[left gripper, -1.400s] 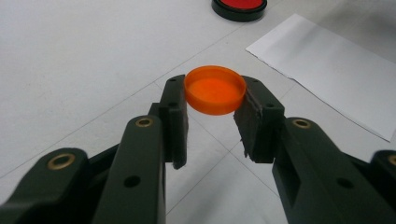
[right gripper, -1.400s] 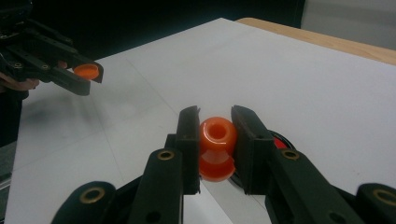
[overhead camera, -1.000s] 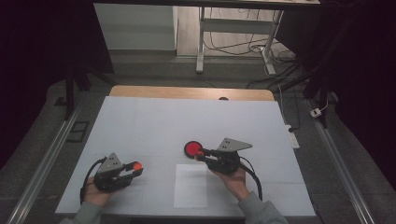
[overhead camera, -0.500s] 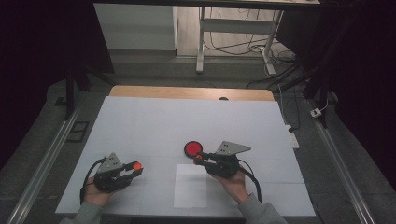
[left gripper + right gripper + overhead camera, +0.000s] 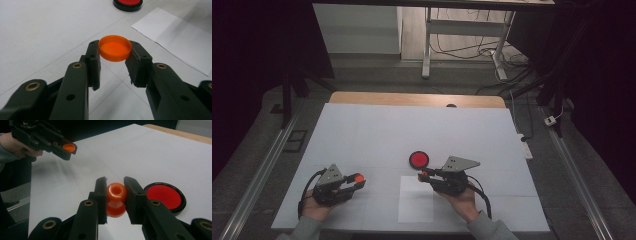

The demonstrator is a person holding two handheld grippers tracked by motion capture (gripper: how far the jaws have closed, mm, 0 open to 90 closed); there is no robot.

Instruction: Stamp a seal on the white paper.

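My left gripper [image 5: 113, 58] is clamped on an orange cap [image 5: 115, 48], its two pads pressing the cap's rim from either side, open face up, held above the white table cover [image 5: 362, 135] at the near left. My right gripper [image 5: 115, 195] is closed on an orange spool-shaped stamp [image 5: 116, 198], squeezing its narrow waist so the rounded top sits between the pads. In the high view that gripper sits near the middle of the table, its tips over the far edge of a white sheet of paper [image 5: 417, 200]. Just beside the stamp lies a round red ink pad [image 5: 165, 196] in a black rim, flat on the cover. The two grippers are well apart.
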